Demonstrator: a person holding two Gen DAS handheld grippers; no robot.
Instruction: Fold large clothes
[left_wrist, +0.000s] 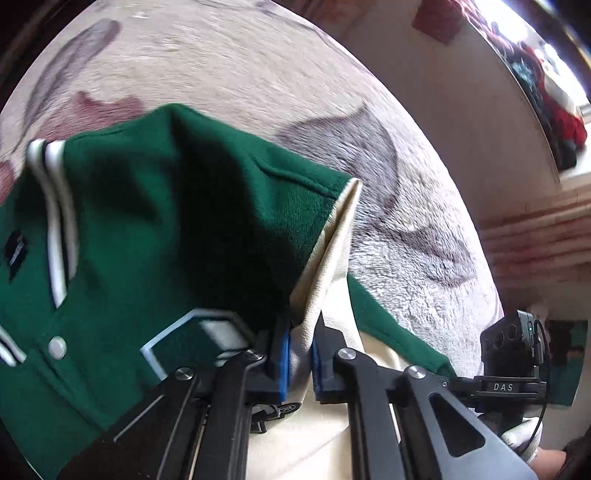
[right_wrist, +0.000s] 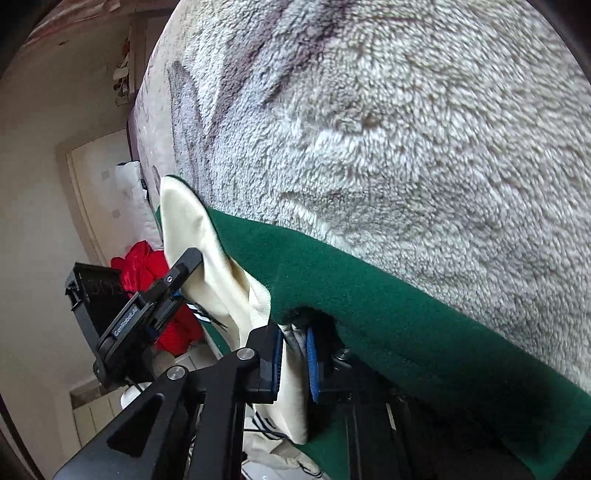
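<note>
A green varsity jacket (left_wrist: 192, 229) with cream sleeves, a white-striped collar and a white snap lies on a fluffy cream and grey blanket (left_wrist: 406, 221). In the left wrist view my left gripper (left_wrist: 301, 354) is shut on a fold of the cream sleeve (left_wrist: 328, 258), which stands up in a peak. The right wrist view shows my right gripper (right_wrist: 295, 358) shut on cream sleeve fabric (right_wrist: 291, 398) at the jacket's green edge (right_wrist: 406, 325). The left gripper's black finger (right_wrist: 184, 266) lies against the same cream sleeve nearby. The blanket (right_wrist: 406, 147) fills the rest of that view.
A white-gloved hand (left_wrist: 524, 435) holds the right gripper's body with its black camera (left_wrist: 511, 347). Red clothes (right_wrist: 144, 266) lie on the floor beside the bed, near a pale door (right_wrist: 96, 192). More red and dark clothes (left_wrist: 554, 110) are piled at the far right.
</note>
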